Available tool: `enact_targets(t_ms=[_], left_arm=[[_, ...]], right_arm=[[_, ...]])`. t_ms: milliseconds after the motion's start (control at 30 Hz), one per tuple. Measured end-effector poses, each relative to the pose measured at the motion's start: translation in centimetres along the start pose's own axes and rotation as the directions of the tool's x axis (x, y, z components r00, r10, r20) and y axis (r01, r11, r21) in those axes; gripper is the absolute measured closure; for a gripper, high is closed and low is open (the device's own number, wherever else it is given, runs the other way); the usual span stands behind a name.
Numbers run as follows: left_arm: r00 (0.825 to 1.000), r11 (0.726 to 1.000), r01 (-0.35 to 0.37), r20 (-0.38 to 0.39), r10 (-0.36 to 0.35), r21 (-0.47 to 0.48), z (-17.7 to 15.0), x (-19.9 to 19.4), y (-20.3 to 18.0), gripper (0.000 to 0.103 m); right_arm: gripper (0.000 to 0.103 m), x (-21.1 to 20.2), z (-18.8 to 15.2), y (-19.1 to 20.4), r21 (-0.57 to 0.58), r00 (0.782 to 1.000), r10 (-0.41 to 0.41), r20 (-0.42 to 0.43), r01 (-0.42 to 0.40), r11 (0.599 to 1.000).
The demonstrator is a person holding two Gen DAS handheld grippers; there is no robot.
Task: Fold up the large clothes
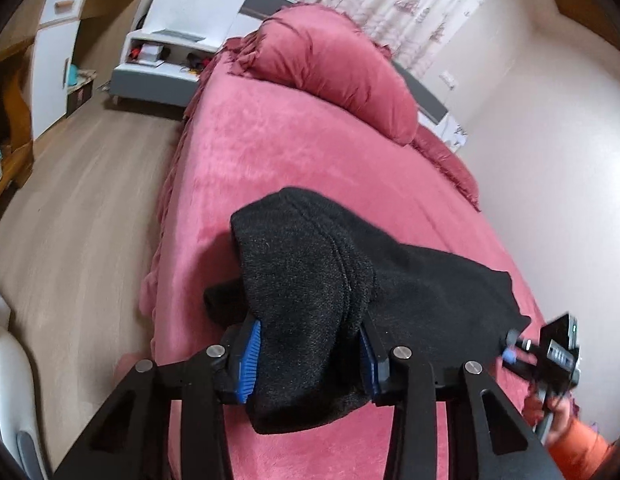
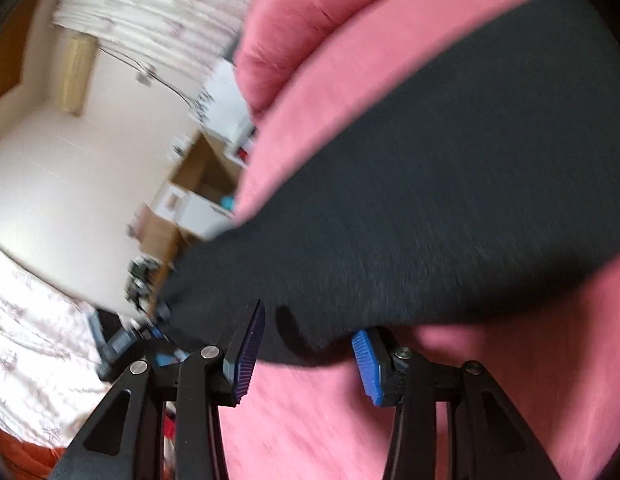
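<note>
The left hand-held gripper (image 1: 308,360) is clamped on the black garment (image 1: 390,280) over the pink bed (image 1: 290,152); the right hand-held gripper (image 2: 308,360), at 3 o'clock, stands apart.

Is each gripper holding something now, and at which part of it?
The left gripper has a thick bunched end of the black garment between its fingers. The right gripper is open at the garment's edge, holding nothing.
</note>
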State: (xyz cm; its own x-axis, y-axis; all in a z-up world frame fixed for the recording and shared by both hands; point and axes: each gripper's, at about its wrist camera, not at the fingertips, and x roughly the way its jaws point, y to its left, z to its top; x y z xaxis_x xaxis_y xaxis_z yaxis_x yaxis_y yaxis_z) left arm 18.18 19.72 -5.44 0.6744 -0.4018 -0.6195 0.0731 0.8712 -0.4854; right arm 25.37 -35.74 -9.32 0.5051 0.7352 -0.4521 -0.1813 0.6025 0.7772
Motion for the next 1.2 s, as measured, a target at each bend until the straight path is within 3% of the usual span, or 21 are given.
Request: enact_targets(t_ms=[100,167,233,267,333,400,467,533,600,667,700,733,800,833,867,967,1033,1133,1200], left_arm=[[1.000,1.000,0.009,0.001,-0.009,0.029,0.2,0.0,-0.4,0.062],[1.000,1.000,0.017,-0.003,-0.017,0.016,0.2,0.0,-0.2,0.062],[1.000,1.000,0.021,-0.009,-0.021,0.006,0.1,0.1,0.1,0.062],[1.000,1.000,0.019,-0.013,-0.019,0.009,0.2,0.2,0.2,0.062],[1.000,1.000,0.015,-0.017,-0.014,0.021,0.1,0.3,0.2,0.062],[1.000,1.000,0.007,-0.022,-0.007,0.020,0.1,0.5,0.2,0.062],[1.000,1.000,0.004,-0.020,-0.004,0.012,0.1,0.7,0.2,0.062],[1.000,1.000,-0.002,-0.018,0.002,-0.002,0.3,0.9,0.2,0.062],[1.000,1.000,-0.002,-0.010,0.002,-0.014,0.7,1.0,0.2,0.062],[1.000,1.000,-0.008,-0.006,0.008,-0.011,1.0,1.1,0.1,0.062],[1.000,1.000,-0.010,-0.006,0.010,-0.007,1.0,1.1,0.1,0.062],[1.000,1.000,-0.013,-0.009,0.013,-0.003,1.1,1.2,0.0,0.062],[1.000,1.000,-0.019,-0.014,0.019,0.002,1.1,1.3,0.0,0.062],[1.000,1.000,-0.021,-0.016,0.021,0.001,1.2,1.2,0.0,0.062],[1.000,1.000,-0.022,-0.018,0.022,-0.001,1.3,1.1,-0.1,0.062],[1.000,1.000,-0.018,-0.004,0.018,0.009,1.7,0.2,-0.3,0.062],[1.000,0.999,-0.013,0.007,0.013,0.032,1.9,-0.8,-0.8,0.062],[1.000,0.997,0.008,0.003,-0.008,0.073,0.5,-1.8,-1.3,0.062],[0.999,0.994,-0.013,-0.037,0.017,0.108,-1.7,-1.6,-1.4,0.061]], right_arm=[[0.047,0.3,1.0,0.8,-0.055,0.999,0.050,0.002,-0.050,0.997],[0.047,1.5,0.8,0.9,-0.108,0.996,0.016,-0.086,-0.025,0.994],[0.047,3.1,-0.2,1.1,-0.196,0.969,-0.032,-0.245,-0.017,0.980],[0.047,3.4,-0.5,1.1,-0.248,0.960,-0.081,-0.269,0.012,0.969],[0.047,2.6,-0.7,0.6,-0.334,0.956,-0.201,-0.215,0.121,0.935],[0.047,0.9,0.2,-0.8,-0.260,0.973,-0.195,-0.120,0.159,0.953],[0.047,-1.1,0.7,-2.6,-0.135,0.992,-0.125,-0.005,0.123,0.983],[0.047,-1.3,1.0,-3.3,-0.045,0.999,-0.005,0.035,0.007,0.999],[0.047,0.7,0.4,-1.0,-0.131,0.997,0.050,-0.059,-0.058,0.990],[0.045,2.7,-0.4,1.0,-0.235,0.980,0.096,-0.173,-0.136,0.962],[0.044,4.3,-1.2,2.3,-0.298,0.959,0.102,-0.263,-0.181,0.937],[0.044,5.2,-2.2,3.1,-0.369,0.947,0.048,-0.317,-0.170,0.914],[0.045,7.2,-3.8,4.2,-0.541,0.927,-0.129,-0.353,-0.090,0.836],[0.056,7.8,-4.1,4.4,-0.562,0.917,-0.156,-0.367,-0.085,0.823],[0.076,8.1,-4.2,4.5,-0.533,0.903,-0.126,-0.410,-0.125,0.837],[0.081,6.5,-4.2,6.6,-0.495,0.889,-0.007,-0.459,-0.249,0.832],[0.080,3.0,-3.9,8.7,-0.479,0.882,0.076,-0.464,-0.322,0.816],[0.079,-0.3,-4.7,10.7,-0.524,0.889,0.068,-0.452,-0.326,0.787],[0.082,0.0,-6.6,10.2,-0.529,0.885,0.027,-0.464,-0.302,0.793]])
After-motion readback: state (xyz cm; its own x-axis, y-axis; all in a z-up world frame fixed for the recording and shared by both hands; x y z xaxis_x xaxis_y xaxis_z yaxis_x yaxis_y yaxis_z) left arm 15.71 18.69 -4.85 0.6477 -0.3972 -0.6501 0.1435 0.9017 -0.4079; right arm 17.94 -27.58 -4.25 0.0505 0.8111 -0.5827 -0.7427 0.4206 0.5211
